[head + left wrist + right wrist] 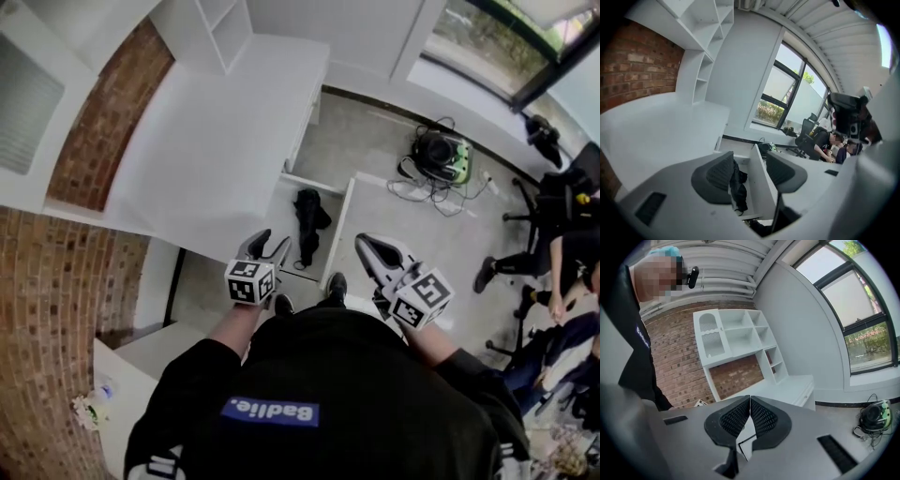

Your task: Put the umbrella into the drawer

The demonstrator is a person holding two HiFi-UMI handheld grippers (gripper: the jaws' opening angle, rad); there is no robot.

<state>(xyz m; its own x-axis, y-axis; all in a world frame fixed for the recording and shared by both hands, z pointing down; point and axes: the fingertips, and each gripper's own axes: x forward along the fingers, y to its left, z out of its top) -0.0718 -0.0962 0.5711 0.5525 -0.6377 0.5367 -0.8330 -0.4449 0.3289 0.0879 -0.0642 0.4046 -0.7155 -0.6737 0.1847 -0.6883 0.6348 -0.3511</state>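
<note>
A black folded umbrella (307, 217) lies inside the open white drawer (343, 220) under the white desk (216, 141). My left gripper (272, 241) hangs above the drawer's near end, open, with nothing between its pads. In the left gripper view the umbrella (737, 185) shows past the jaws of the left gripper (751, 168), down in the drawer (759, 178). My right gripper (363, 242) is raised to the right of the drawer. In the right gripper view the right gripper (750, 399) is shut on nothing, its pads meeting at the tips, aimed toward the desk (787, 385).
A white shelf unit (736, 338) stands on the desk against a brick wall (103, 122). A black and green device with cables (441, 155) sits on the floor beyond the drawer. Seated people and office chairs (562, 262) fill the right side. My shoes (336, 286) stand by the drawer front.
</note>
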